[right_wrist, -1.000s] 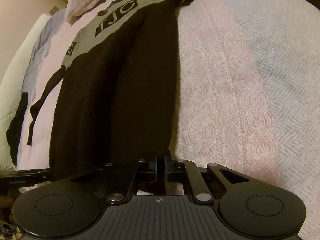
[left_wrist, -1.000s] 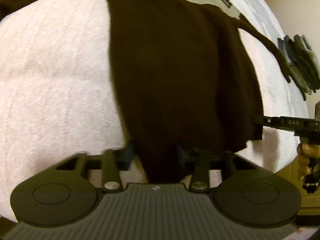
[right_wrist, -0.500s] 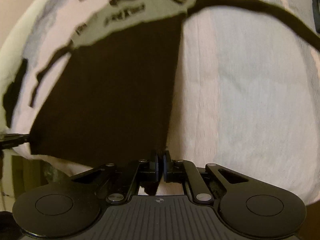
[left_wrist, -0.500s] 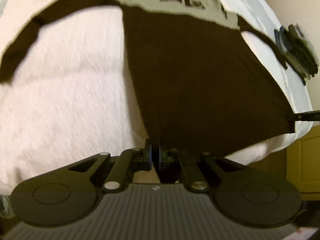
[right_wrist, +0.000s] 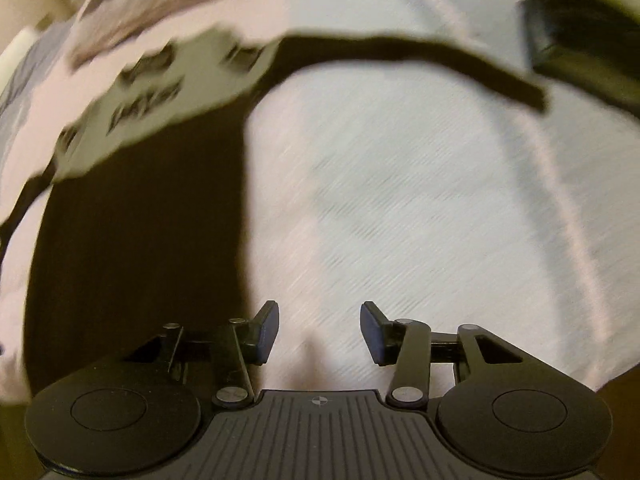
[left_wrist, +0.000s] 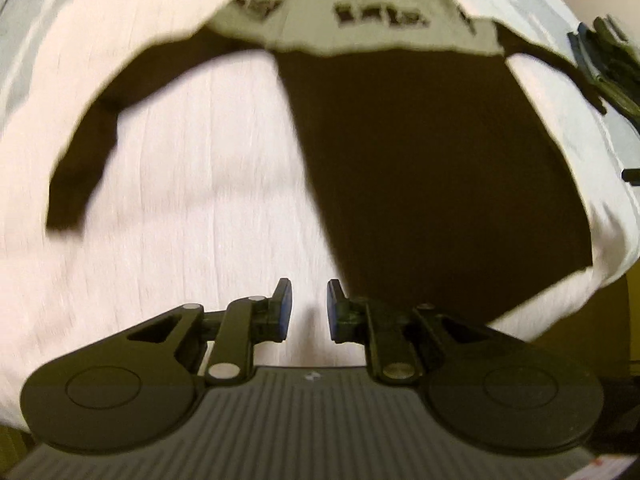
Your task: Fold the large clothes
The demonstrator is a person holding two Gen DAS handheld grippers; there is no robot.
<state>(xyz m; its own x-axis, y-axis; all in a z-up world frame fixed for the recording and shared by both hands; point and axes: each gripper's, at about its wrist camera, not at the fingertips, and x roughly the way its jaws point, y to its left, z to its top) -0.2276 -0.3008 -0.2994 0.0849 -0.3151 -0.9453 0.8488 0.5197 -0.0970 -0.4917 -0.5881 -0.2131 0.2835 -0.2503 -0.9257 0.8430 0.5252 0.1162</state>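
Both grippers have let go: my left gripper (left_wrist: 308, 308) and right gripper (right_wrist: 319, 332) now stand spread, empty. Spread flat on the quilted pale bedspread (left_wrist: 192, 200), the dark sweater (left_wrist: 432, 168) runs hem at the near edge, grey lettered yoke far, sleeves outstretched.

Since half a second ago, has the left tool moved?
Yes. The left tool opened, released the shirt hem and backed away; the bedspread fills more of its view.

one dark brown long-sleeved sweater with a grey lettered chest panel (left_wrist: 432, 168) | one pale pink textured bedspread (left_wrist: 192, 208) | one pile of dark green folded cloth (left_wrist: 608, 64)
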